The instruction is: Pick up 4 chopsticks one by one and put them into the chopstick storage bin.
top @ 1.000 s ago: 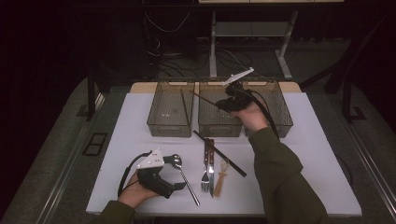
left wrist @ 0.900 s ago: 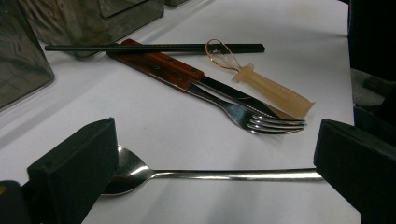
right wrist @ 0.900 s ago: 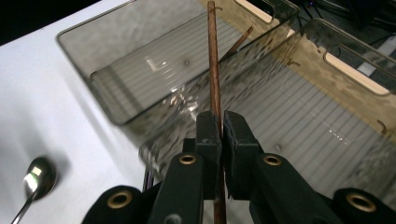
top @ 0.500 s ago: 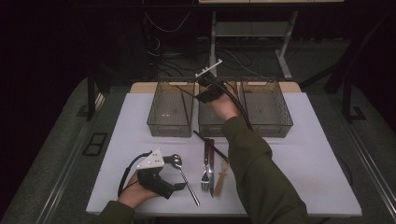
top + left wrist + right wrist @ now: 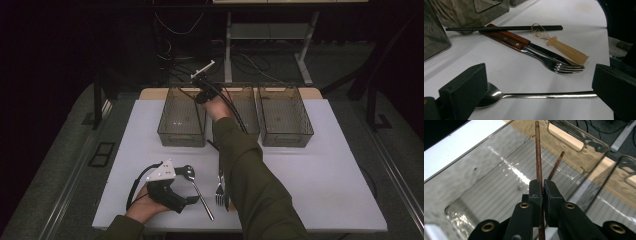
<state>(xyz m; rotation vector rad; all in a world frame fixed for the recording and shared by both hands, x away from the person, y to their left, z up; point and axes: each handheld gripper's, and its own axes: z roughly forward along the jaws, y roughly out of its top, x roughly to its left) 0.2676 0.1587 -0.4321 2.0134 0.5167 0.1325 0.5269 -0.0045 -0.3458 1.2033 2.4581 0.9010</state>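
Over the left bin (image 5: pixel 182 117): right tongs (image 5: pixel 542 191) clamping a brown chopstick (image 5: pixel 538 152), hovering for the drop. On the bench (image 5: pixel 325 165): spoon (image 5: pixel 534 95) lying between wide-open left tongs (image 5: pixel 536 87); fork (image 5: pixel 554 63), knife (image 5: pixel 506 37), black chopstick (image 5: pixel 504 28), whisk (image 5: pixel 564 48) awaiting sorting.

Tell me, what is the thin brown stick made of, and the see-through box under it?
The thin reddish-brown stick pinched in the right tool looks like wood: matte, slightly grainy, though coated plastic is possible. The clear box looks like glossy transparent plastic: light glints off its ribbed floor and the table shows through.
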